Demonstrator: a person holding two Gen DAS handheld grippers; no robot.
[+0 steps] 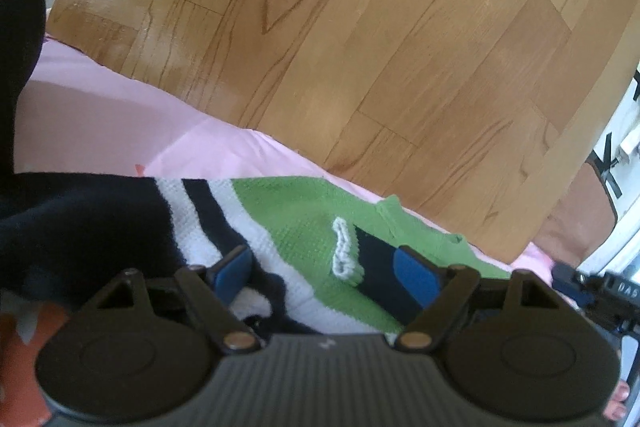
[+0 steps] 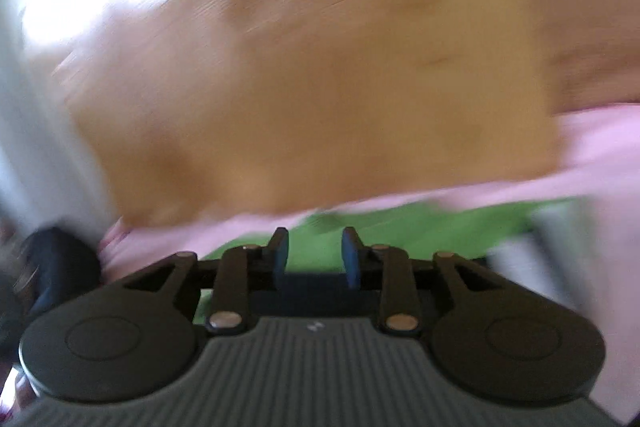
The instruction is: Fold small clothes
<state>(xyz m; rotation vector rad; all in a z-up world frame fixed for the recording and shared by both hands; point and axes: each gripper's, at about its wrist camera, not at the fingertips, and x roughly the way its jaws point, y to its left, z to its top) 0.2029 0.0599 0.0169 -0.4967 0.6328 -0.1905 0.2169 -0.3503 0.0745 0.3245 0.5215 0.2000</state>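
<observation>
A small knitted garment (image 1: 304,227) in green, white and navy stripes, with a white knitted patch (image 1: 344,247), lies on a pink sheet (image 1: 120,131). My left gripper (image 1: 324,271) hovers low over it, its blue pads (image 1: 416,275) spread wide and not pinching anything. The right wrist view is motion-blurred. There my right gripper (image 2: 315,255) has a narrow gap between its blue pads (image 2: 280,255), and the garment's green part (image 2: 400,227) lies just beyond and below. Nothing is pinched between them. Part of the right gripper (image 1: 592,291) shows at the right edge of the left wrist view.
Wooden plank floor (image 1: 360,27) lies beyond the pink sheet's edge. A dark cloth (image 1: 60,227) covers the left side, with an orange and white item (image 1: 32,331) below it. A brown mat (image 1: 572,227) sits at the right. A person's toes (image 1: 616,403) show at bottom right.
</observation>
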